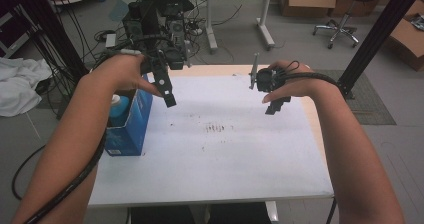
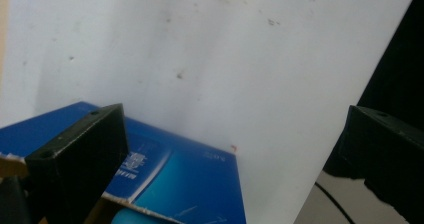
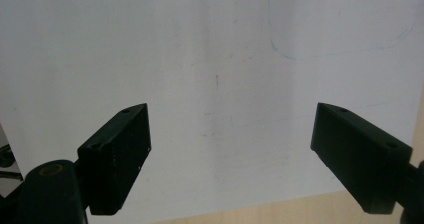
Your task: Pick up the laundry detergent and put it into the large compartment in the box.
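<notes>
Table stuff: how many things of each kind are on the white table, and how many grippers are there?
Blue box: 1
Light blue bottle standing inside the box: 1
Grippers, both open and held above the table: 2, left gripper and right gripper
Total: 4

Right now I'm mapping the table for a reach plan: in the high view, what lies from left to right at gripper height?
Blue box with a bottle inside → left gripper → bare white table top → right gripper.
</notes>
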Available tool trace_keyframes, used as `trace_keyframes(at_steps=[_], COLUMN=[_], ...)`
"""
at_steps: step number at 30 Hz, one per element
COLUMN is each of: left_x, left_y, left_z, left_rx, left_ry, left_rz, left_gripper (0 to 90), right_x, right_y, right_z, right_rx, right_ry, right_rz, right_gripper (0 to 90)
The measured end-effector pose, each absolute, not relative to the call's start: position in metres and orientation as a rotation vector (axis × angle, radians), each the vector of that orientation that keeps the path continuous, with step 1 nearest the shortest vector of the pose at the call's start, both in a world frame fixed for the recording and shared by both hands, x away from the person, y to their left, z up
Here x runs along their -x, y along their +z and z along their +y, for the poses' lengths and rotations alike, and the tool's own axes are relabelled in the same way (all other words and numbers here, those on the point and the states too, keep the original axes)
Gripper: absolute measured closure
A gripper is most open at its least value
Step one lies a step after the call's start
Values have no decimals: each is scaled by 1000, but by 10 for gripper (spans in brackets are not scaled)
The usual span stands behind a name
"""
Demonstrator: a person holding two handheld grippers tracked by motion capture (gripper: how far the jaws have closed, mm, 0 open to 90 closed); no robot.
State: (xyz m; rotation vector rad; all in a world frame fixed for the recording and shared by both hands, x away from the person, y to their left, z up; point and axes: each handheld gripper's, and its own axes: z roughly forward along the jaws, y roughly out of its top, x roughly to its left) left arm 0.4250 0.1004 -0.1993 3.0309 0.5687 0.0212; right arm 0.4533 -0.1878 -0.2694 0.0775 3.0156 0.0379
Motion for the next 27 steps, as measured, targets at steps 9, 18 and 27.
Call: trace_keyframes(at_steps=[9,18,27], left_x=[-421,-429,-432], left_y=[-215,-212,-213], left_z=[76,57,59], left_rx=[-3096,-3109,-3096], left_ry=[-38,-9,-3], left_rz=[347,248,255], left_gripper=[1,1,1], right_x=[-450,-452,-455], right_y=[-267,-267,-269], right_z=[-190,-193,-191], right_rx=[-69,-88,-86], right_ry=[41,36,30], right_rz=[3009,3012,3018], right_gripper=[164,164,164])
